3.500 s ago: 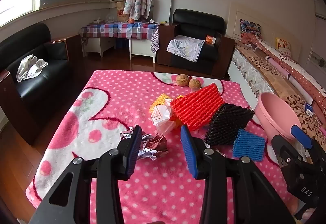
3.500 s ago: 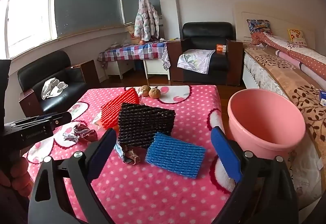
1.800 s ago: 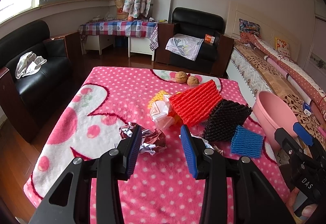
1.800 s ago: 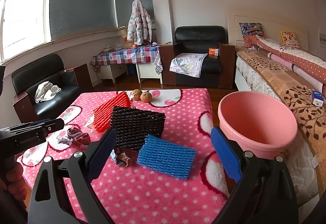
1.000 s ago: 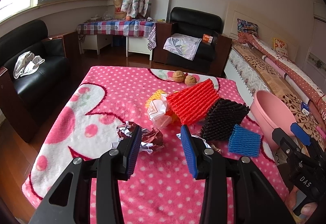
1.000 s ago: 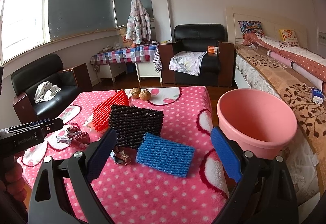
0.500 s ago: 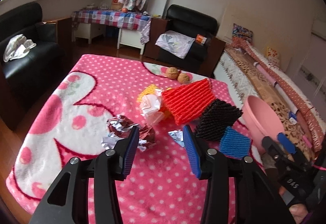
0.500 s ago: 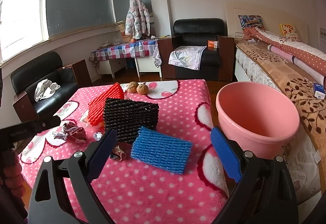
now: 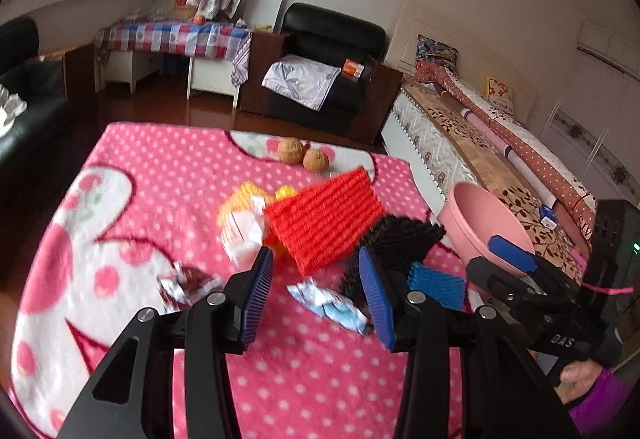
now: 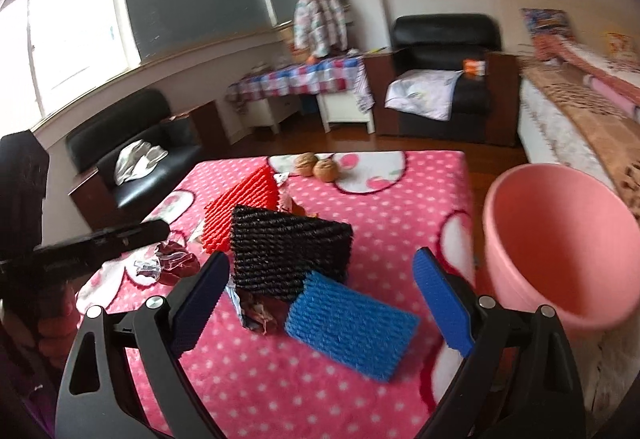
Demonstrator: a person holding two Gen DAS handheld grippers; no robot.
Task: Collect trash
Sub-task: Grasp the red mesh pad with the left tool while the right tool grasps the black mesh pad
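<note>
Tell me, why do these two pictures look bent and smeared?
Both views are fisheye, so walls curve and corners go black. In the left wrist view the foil wrapper and table items are motion-smeared, while the left hand-held gripper stays sharp. In the right wrist view the window glares white and the pink basin blurs.

Two wrist views, angled down, close over one shared pink blanket point(image 9: 132, 167).

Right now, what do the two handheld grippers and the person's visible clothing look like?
Both are black plastic tools with ribbed blue pads and silver pivot screws. The left gripper shows slotted black finger arms. The right gripper is built the same; seen from the left wrist, its body bears white letters "DAS", with a pink cord behind it and a purple sleeve below.
</note>
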